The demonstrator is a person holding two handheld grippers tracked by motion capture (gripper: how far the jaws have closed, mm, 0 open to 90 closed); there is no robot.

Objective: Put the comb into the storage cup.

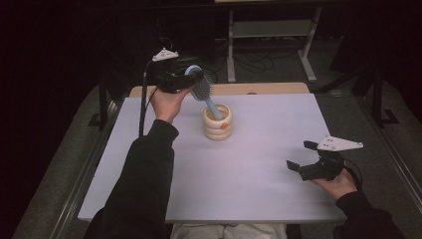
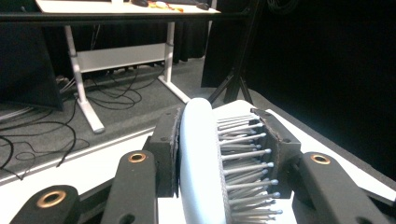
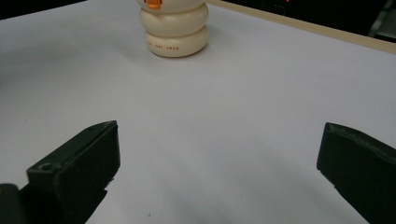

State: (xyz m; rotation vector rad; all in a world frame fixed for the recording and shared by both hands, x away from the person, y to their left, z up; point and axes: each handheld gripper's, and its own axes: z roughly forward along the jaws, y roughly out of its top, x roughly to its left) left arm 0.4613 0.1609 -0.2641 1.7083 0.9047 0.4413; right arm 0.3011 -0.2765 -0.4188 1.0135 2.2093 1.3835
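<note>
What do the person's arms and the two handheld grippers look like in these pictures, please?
Both forearms wear dark long sleeves. The left gripper and right gripper are black, each with two blocky jaws and a pale grey three-cornered plate on top. A dark cable trails from the left one. In the left gripper view, brass-coloured rings mark the jaw arms' pivots.

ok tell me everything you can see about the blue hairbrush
The hairbrush is pale blue, plastic by the look of it, with an oval head and grey ball-tipped bristles. It stands tilted, head up, its handle end down inside the cream ribbed holder on the white table. The left tool is shut on the head, one pad on its smooth back, the other against the bristle tips.
</note>
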